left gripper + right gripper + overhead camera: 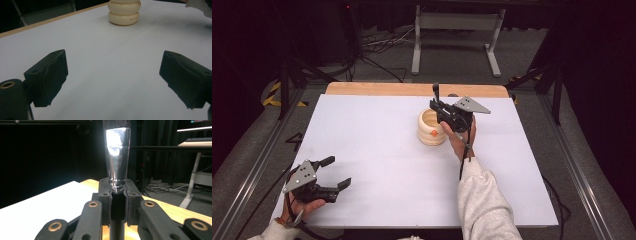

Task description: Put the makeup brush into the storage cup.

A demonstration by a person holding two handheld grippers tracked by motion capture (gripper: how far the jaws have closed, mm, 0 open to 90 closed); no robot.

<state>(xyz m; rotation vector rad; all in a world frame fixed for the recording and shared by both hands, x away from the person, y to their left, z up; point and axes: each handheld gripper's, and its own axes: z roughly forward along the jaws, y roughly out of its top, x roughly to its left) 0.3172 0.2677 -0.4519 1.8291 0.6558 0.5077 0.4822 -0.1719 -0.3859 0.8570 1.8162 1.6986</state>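
A person's right tool (pixel 443 111) pinches a brush (pixel 117 160) at the base of its shiny metal ferrule, its two black jaws pressed together on the dark handle just below the collar, and holds it upright beside a cream ribbed holder (pixel 431 127) that stands near the middle of the white tabletop (pixel 377 150), towards its far edge. In the high view the brush's dark end rises above the tool, which hangs just to the right of the holder's open mouth and partly over its rim; whether the brush's lower end touches the holder cannot be told. Gripping it close to the ferrule probably keeps the brush steady and vertical, so that it can go down into, or come up out of, the narrow opening without tipping the holder. The left tool (pixel 332 172) rests low at the near left corner of the tabletop, well apart from the work, its jaws spread wide with nothing between them; its own view looks across bare white surface to the holder (pixel 123 12) at the far side. Kept there, it appears to wait in reserve, clear of the right arm's path. A small orange mark shows on the holder's near side.
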